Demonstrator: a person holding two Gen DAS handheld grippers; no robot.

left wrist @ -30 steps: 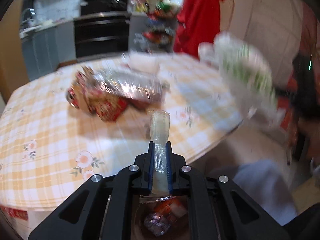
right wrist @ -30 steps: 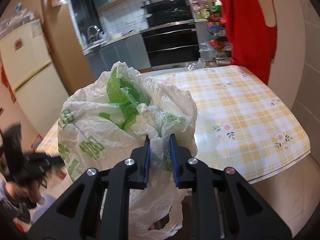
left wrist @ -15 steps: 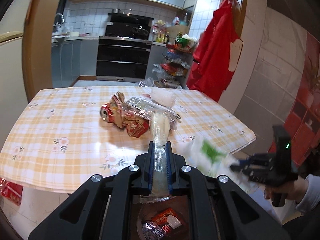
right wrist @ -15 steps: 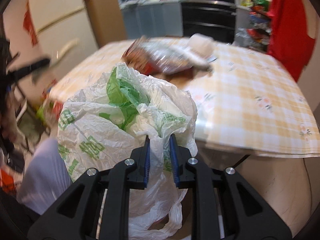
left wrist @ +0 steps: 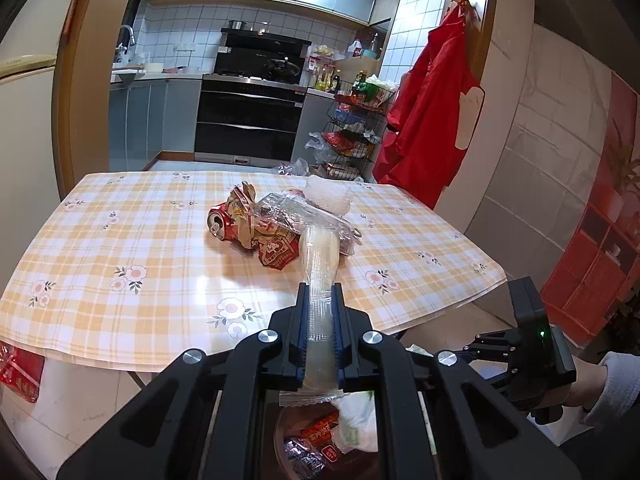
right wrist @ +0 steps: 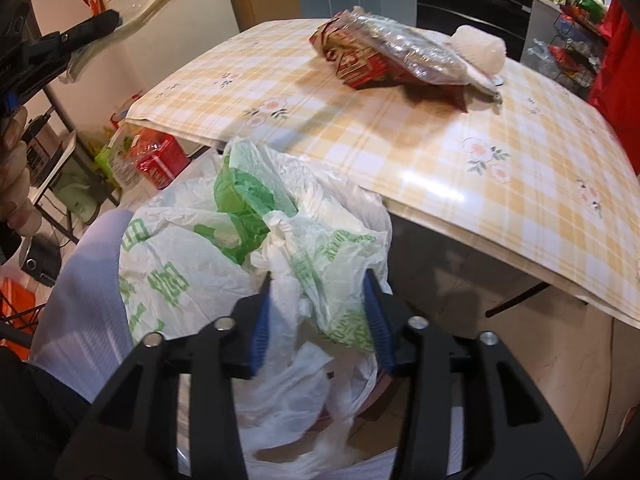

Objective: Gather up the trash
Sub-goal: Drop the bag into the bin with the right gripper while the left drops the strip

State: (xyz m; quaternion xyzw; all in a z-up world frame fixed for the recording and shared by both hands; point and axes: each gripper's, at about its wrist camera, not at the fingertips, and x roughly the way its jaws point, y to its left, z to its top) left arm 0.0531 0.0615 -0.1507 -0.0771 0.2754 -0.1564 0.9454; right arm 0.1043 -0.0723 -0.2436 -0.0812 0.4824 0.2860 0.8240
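Right hand-held gripper [right wrist: 318, 294] jaws just opened, bag [right wrist: 256, 248] loose.

My right gripper [right wrist: 318, 300] has just been opening, and the crumpled white and green bag [right wrist: 256, 248] sits loose between its jaws and fills the way down to the bin [left wrist: 320, 444] below the near edge of the table [left wrist: 120, 248]. On the table the only pile in the way is the heap of wrappers and a can [left wrist: 276, 226] in the middle toward the far edge, so the near edge and both side edges are bare to pass over. My left gripper [left wrist: 319, 300] is squeezed on a clear wrapper [left wrist: 319, 256] that sticks out ahead of it.
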